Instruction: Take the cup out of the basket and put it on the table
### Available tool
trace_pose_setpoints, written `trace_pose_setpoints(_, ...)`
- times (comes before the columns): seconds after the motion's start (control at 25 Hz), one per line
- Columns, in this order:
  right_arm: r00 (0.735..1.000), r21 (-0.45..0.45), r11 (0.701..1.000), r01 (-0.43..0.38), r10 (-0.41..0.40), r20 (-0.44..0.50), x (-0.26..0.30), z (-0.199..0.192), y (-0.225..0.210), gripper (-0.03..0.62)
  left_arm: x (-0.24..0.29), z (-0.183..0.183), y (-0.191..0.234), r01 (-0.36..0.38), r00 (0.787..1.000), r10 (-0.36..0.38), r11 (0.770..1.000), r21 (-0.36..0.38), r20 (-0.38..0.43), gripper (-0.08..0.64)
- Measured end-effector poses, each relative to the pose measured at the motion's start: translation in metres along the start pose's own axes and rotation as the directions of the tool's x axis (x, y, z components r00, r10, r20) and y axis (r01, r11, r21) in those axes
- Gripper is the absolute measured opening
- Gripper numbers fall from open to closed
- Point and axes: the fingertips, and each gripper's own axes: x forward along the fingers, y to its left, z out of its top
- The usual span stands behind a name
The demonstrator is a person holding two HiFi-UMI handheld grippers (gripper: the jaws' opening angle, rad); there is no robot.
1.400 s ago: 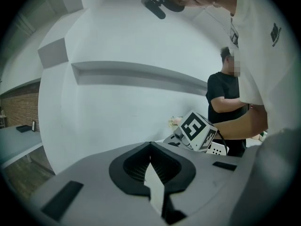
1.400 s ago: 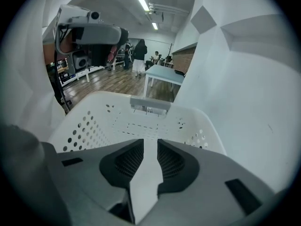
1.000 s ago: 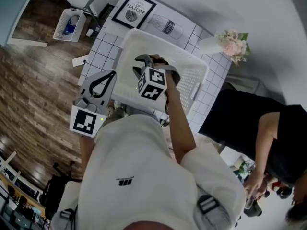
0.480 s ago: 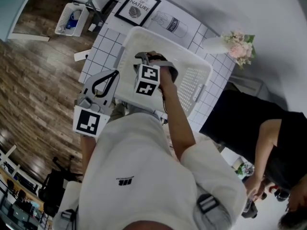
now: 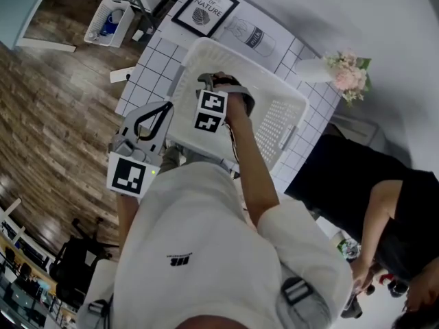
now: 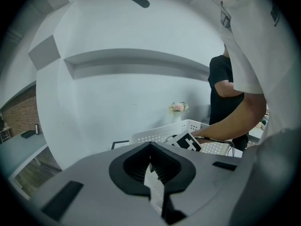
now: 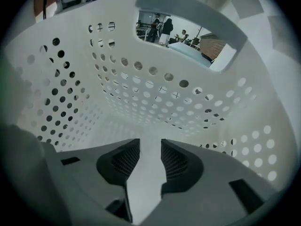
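Observation:
A white perforated basket [image 5: 281,122] stands on the white tiled table [image 5: 154,64]. My right gripper [image 5: 223,88] reaches down inside it. In the right gripper view the jaws [image 7: 150,147] stand open with a clear gap and nothing between them, facing the holed basket wall [image 7: 141,79] and its handle cut-out. No cup shows in any view. My left gripper [image 5: 163,106] hovers outside the basket's left side, shut and empty. In the left gripper view its tips [image 6: 150,146] meet, and the basket rim [image 6: 155,134] lies beyond them.
A framed print [image 5: 205,10] and a lying bottle [image 5: 250,36] sit at the table's back. A vase of pink flowers [image 5: 346,74] stands at the back right. A person in black [image 5: 363,184] stands to the right. A small basket [image 5: 110,22] sits on the wooden floor.
My right gripper has shifted a little further into the basket and its marker cube has tilted. The left gripper has stayed beside the basket.

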Motion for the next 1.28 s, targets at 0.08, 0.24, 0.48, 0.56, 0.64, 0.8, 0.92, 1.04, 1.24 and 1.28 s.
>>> trace_pose_setpoints(0.08, 1.000, -0.002, 1.000, 0.002, -0.002, -0.006, 0.004, -0.001, 0.000, 0.126, 0.000, -0.001, 0.000, -0.003, 1.000, 0.003, 1.000, -0.004, -0.002, 0.008)
trace_pose_setpoints(0.24, 1.000, -0.016, 1.000, 0.008, -0.008, -0.021, 0.011, -0.005, 0.000, 0.126, -0.001, -0.003, -0.001, -0.006, 1.000, 0.006, 1.000, -0.004, -0.012, 0.008)
trace_pose_setpoints(0.48, 0.999, -0.038, 0.999, 0.010, -0.011, -0.041, 0.020, -0.009, 0.002, 0.100, -0.001, -0.003, 0.001, -0.008, 1.000, 0.008, 1.000, 0.001, -0.010, 0.009)
trace_pose_setpoints(0.56, 0.999, -0.042, 0.999, 0.024, -0.025, -0.033, 0.020, -0.008, 0.000, 0.040, -0.001, -0.004, 0.001, -0.009, 1.000, 0.009, 1.000, -0.001, -0.009, 0.008)
trace_pose_setpoints(0.64, 0.999, -0.044, 0.999, 0.022, -0.024, -0.029, 0.020, -0.007, 0.001, 0.030, -0.001, -0.004, 0.000, -0.010, 1.000, 0.010, 1.000, -0.006, -0.011, 0.009)
trace_pose_setpoints(0.8, 1.000, -0.046, 0.999, 0.013, -0.014, -0.018, 0.018, -0.006, 0.005, 0.025, -0.001, -0.003, -0.001, -0.009, 1.000, 0.009, 1.000, 0.001, -0.014, 0.009)
trace_pose_setpoints(0.92, 1.000, -0.044, 0.999, 0.010, -0.011, -0.005, 0.015, -0.003, 0.006, 0.023, 0.000, -0.003, -0.002, -0.003, 1.000, 0.003, 1.000, 0.013, -0.016, 0.009)
trace_pose_setpoints(1.04, 1.000, -0.032, 0.999, 0.012, -0.012, 0.010, 0.008, -0.001, 0.006, 0.023, 0.001, -0.002, -0.004, 0.010, 1.000, -0.009, 1.000, 0.020, -0.013, 0.008)
trace_pose_setpoints(1.24, 0.999, 0.008, 1.000, 0.024, -0.024, 0.033, -0.009, 0.000, 0.007, 0.023, 0.003, 0.004, -0.010, 0.038, 0.999, -0.038, 0.999, 0.033, 0.004, 0.009)
trace_pose_setpoints(1.28, 0.999, 0.020, 0.999, 0.028, -0.028, 0.040, -0.013, -0.001, 0.007, 0.023, 0.004, 0.005, -0.012, 0.046, 0.999, -0.046, 0.998, 0.038, 0.008, 0.009)
